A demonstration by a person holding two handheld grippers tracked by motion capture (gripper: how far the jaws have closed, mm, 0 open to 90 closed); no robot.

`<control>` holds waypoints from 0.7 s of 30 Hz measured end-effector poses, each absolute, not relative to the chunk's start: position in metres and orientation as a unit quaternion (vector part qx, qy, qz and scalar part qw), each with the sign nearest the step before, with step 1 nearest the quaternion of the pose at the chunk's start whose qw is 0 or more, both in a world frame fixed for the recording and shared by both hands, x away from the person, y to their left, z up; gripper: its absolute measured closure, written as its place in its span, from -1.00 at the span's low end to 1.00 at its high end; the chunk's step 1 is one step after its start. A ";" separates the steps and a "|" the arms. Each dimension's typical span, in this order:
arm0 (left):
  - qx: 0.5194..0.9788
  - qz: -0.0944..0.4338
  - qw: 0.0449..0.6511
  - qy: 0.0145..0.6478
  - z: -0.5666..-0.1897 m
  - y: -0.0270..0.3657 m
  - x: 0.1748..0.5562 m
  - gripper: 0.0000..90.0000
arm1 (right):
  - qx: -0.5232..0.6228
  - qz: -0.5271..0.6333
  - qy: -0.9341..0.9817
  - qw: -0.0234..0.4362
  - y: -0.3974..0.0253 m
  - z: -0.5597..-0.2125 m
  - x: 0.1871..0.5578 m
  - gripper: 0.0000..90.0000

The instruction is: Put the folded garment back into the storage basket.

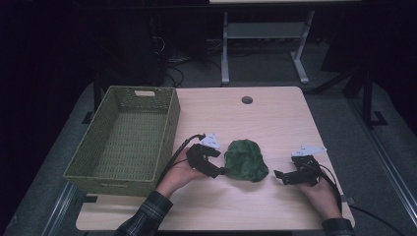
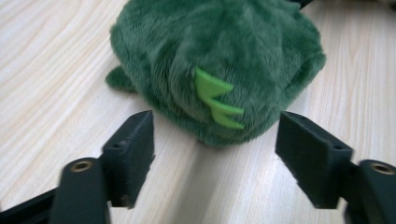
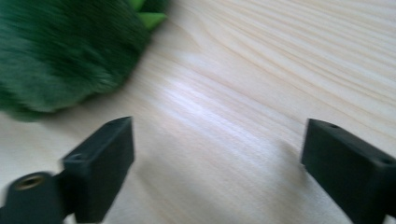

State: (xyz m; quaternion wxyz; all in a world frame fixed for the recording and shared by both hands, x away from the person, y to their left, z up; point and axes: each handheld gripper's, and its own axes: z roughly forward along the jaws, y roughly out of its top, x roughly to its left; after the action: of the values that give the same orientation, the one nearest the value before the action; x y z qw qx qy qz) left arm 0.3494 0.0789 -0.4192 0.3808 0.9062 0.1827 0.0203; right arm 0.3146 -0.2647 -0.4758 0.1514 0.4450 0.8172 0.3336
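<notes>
Wooden table (image 1: 275, 118), green plush toy (image 1: 245, 160), wicker basket (image 1: 123, 137) alongside.
Left gripper (image 1: 216, 169), right gripper (image 1: 285, 175): jaws released, holding nothing; best centred around plush before squeezing.

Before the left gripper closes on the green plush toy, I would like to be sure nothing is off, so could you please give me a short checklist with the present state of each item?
1. Left gripper open: ok, its fingers stand wide apart.
2. Green plush toy lined up with it: ok, the toy sits ahead, centred between the fingers, not yet between them.
3. Right gripper clear of the toy: ok, open and apart from it on the table.
4. Toy free on the table: ok, nothing lies on or against it.
5. Basket has room: ok, it looks empty.
6. Toy soft enough to hold firmly: cannot tell.
</notes>
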 end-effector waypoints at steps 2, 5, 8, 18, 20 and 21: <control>0.908 0.021 0.380 0.175 -0.418 0.075 0.351 -0.54 | 0.447 0.324 0.819 0.159 -0.262 -0.479 0.316 -0.94; 0.911 0.026 0.377 0.165 -0.417 0.068 0.355 -0.61 | 0.445 0.330 0.817 0.161 -0.262 -0.480 0.318 -0.94; 0.909 0.023 0.383 0.163 -0.418 0.062 0.358 -0.62 | 0.444 0.335 0.815 0.163 -0.263 -0.482 0.318 -0.95; 0.911 0.021 0.384 0.150 -0.428 0.038 0.367 -0.64 | 0.444 0.342 0.811 0.168 -0.264 -0.484 0.318 -0.95; 0.918 0.026 0.370 0.144 -0.433 0.035 0.368 -0.64 | 0.444 0.342 0.811 0.168 -0.264 -0.484 0.318 -0.95; 0.918 0.024 0.367 0.147 -0.436 0.033 0.368 -0.64 | 0.444 0.342 0.811 0.168 -0.264 -0.484 0.318 -0.95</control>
State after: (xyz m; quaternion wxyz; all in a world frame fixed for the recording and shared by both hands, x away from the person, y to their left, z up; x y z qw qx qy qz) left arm 0.3682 0.0328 -0.4359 0.3670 0.9182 0.1473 0.0243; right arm 0.3175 -0.2643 -0.4835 0.1676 0.4445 0.8108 0.3419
